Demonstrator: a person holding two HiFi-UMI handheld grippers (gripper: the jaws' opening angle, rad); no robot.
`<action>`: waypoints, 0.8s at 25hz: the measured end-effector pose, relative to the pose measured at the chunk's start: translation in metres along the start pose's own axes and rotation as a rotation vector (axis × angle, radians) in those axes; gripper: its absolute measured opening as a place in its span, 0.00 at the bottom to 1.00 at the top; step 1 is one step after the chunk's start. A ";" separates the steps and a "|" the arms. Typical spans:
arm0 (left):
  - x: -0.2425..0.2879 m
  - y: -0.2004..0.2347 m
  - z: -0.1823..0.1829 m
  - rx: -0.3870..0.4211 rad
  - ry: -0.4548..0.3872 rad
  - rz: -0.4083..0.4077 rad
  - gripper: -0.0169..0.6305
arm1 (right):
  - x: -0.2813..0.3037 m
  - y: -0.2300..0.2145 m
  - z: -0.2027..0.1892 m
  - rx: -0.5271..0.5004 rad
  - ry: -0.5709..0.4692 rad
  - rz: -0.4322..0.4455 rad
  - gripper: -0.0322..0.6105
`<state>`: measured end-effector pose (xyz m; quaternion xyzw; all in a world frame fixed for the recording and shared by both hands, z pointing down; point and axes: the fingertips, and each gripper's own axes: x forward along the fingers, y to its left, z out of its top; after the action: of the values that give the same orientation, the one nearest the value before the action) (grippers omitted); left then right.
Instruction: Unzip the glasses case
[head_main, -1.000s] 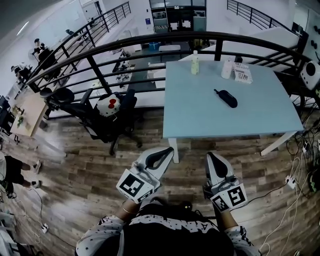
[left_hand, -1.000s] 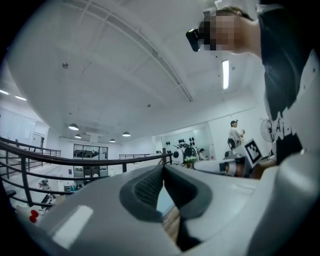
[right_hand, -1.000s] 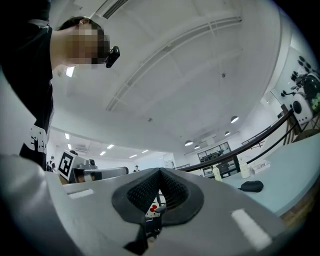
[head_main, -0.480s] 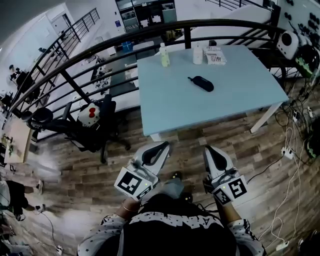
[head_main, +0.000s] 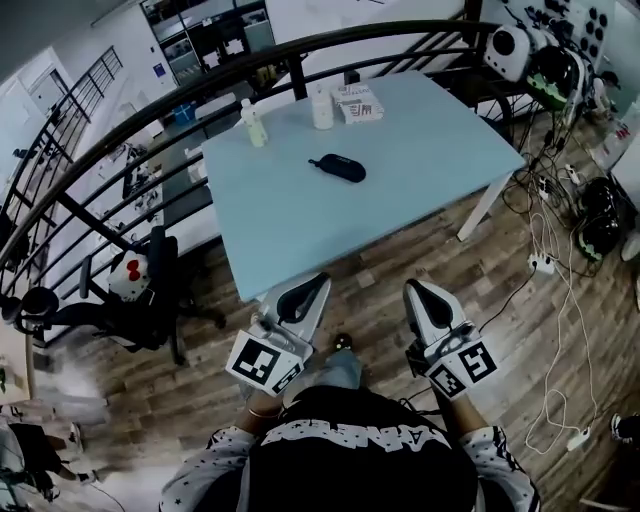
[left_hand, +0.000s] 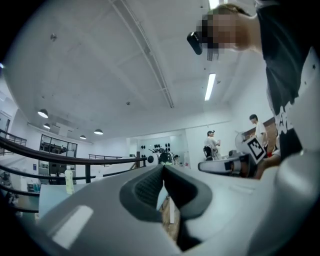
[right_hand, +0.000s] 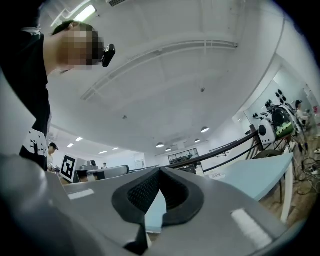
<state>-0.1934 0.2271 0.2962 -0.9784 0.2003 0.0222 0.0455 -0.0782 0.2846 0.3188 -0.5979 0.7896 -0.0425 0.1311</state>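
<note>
A dark, long, soft glasses case (head_main: 338, 168) lies flat on a pale blue table (head_main: 420, 160). It sits toward the far left part of the table, with bare table top all round it. It is well apart from both grippers.

At the far edge stand a clear bottle with yellow stuff inside (head_main: 253, 122), a white bottle (head_main: 321, 108) and a small printed box (head_main: 357, 103). A black curved metal rail (head_main: 200, 95) runs just past that far edge and round the left side.

The left gripper (head_main: 305, 292) is low and near, close to the table's near left corner. Its jaws are pressed together with nothing between them. The right gripper (head_main: 420, 298) is beside it, over the brown wood floor (head_main: 400, 250), short of the near edge. Its jaws are pressed together too and hold nothing.

A black office chair (head_main: 150, 290) stands on the floor to the left. White cables (head_main: 560, 330) lie on the floor to the right. The floor between the grippers and the table's near edge is open.
</note>
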 end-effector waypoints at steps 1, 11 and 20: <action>0.007 0.003 -0.004 -0.011 0.001 -0.011 0.03 | 0.003 -0.006 0.000 0.003 0.003 -0.011 0.05; 0.073 0.045 -0.033 -0.060 0.016 -0.064 0.03 | 0.044 -0.066 -0.006 0.003 0.037 -0.082 0.05; 0.109 0.109 -0.043 -0.033 0.004 -0.039 0.03 | 0.111 -0.096 -0.001 -0.032 0.044 -0.076 0.05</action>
<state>-0.1348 0.0802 0.3237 -0.9828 0.1810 0.0225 0.0296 -0.0167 0.1520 0.3239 -0.6283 0.7697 -0.0479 0.1026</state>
